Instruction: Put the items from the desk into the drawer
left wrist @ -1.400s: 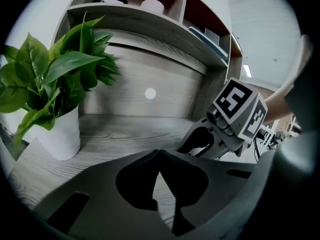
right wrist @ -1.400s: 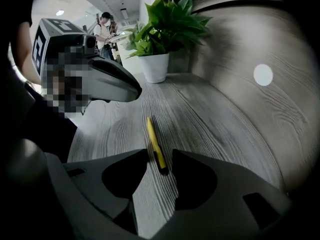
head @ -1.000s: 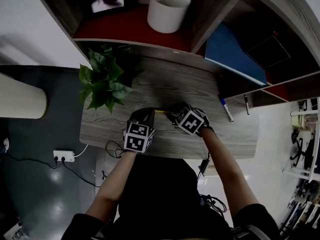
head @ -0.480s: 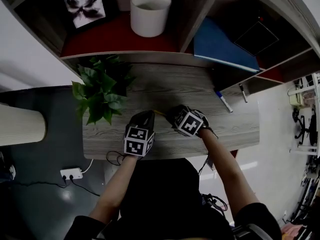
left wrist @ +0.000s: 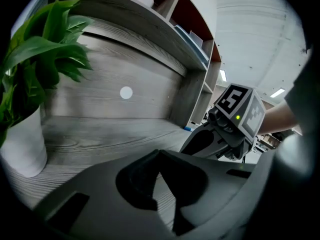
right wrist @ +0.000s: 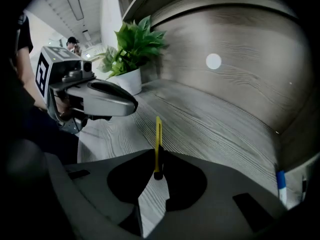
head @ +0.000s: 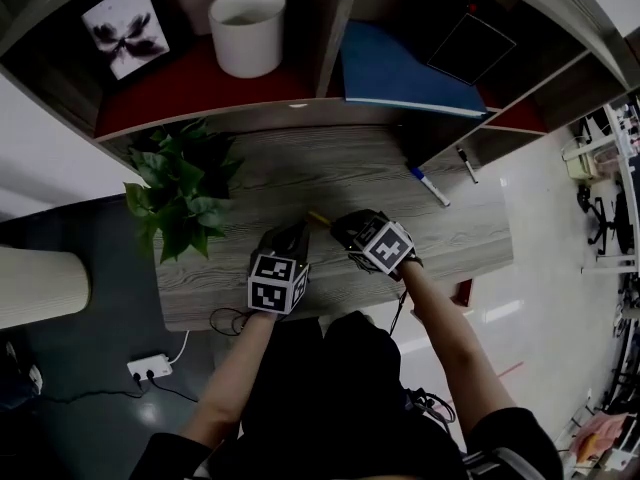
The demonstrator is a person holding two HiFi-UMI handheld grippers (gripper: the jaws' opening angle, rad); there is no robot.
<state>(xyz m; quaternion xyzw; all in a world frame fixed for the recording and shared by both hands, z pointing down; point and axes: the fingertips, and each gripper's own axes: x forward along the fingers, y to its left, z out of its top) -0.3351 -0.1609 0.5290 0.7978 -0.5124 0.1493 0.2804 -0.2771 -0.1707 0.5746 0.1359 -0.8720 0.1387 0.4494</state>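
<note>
Two grippers: both low over the near middle of the desk [head: 330,173], side by side at the centre of the head view
Left gripper [left wrist: 159,153]: tips pressed together with nothing between them; bare wood grain shows below the tips
Right gripper [right wrist: 156,156]: jaws pinching the dark butt end of a yellow utility knife [right wrist: 158,131]
Knife position: slim body points away from the jaws toward the upper middle of the right gripper view; whether its far end rests on the desk or hangs just clear cannot be told
Blue-capped marker [head: 428,186]: lies on the desk right of centre, well apart from both grippers
Dark pen [head: 466,164]: further to the upper right, at the foot of the shelf unit [head: 335,28], untouched
Potted plant [head: 180,193]: left part of the desk; probably not one of the items to stow
Drawer: not visible in any view, so open or closed cannot be told
Progress: early, by judgement; one item is in hand and none is seen stowed
Left to do: carry the knife to the drawer, then fetch the marker and the pen
</note>
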